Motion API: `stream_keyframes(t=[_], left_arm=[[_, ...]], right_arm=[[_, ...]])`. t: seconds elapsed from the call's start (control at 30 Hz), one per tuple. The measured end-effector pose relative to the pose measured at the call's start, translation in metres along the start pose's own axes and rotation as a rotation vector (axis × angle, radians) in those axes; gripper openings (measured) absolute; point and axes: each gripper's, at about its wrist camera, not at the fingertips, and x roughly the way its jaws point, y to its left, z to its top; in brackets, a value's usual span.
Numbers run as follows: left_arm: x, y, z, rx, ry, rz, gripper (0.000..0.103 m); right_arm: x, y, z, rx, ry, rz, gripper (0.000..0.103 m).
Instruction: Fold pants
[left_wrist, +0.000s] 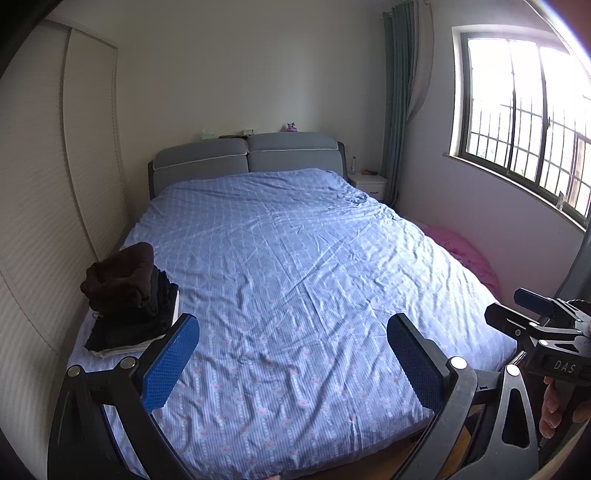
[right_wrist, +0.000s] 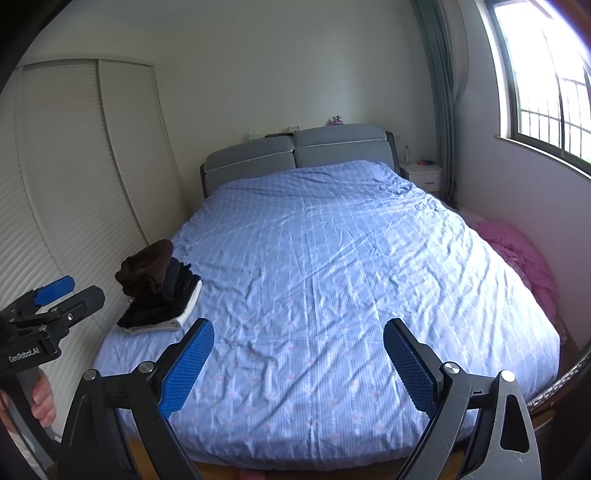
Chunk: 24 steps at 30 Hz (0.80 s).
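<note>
Blue pads: left hand-held gripper (left_wrist: 291, 363) spread wide, nothing between its fingers; it hangs over the foot of the bed.
Right hand-held gripper (right_wrist: 297, 363): blue-padded fingers also spread wide and holding nothing, above the foot end of the bed.
Cross views: the right unit shows at the right edge of the left wrist view, the left unit at the left edge of the right wrist view, each with a person's fingers on its handle.
Bed (left_wrist: 295, 280): blue patterned sheet, wrinkled, covers the whole mattress.
Pants (left_wrist: 125, 280): dark brown garment, bunched, on top of a stack of folded clothes (left_wrist: 129, 325) near the bed's front left corner, beside the wardrobe; well apart from both grippers. Stack is dark fabric over a white piece at the bottom.
Wardrobe (left_wrist: 40, 206): cream slatted doors along the left side of the bed.
Pink bedding (right_wrist: 517, 254): heaped on the floor between bed and window wall.
Headboard (left_wrist: 247, 158): grey padded, two sections, small items on top.
Nightstand (left_wrist: 369, 182): white, right of the headboard.
Window (left_wrist: 524, 122): barred, bright, with a curtain (left_wrist: 400, 92) hanging at its left.
</note>
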Motion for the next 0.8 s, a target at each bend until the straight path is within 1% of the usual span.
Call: stream_keyframes(t=[0.27, 0.8], left_arm=[[0.0014, -0.0018, -0.0012, 0.006, 0.002, -0.006, 0.103], [0.0006, -0.0053, -0.0007, 0.017, 0.004, 0.009, 0.103]], right_arm=[[0.0012, 0.0008, 0.0006, 0.0, 0.001, -0.007, 0.094], [0.0024, 0.0062, -0.0004, 0.0, 0.005, -0.011, 0.094]])
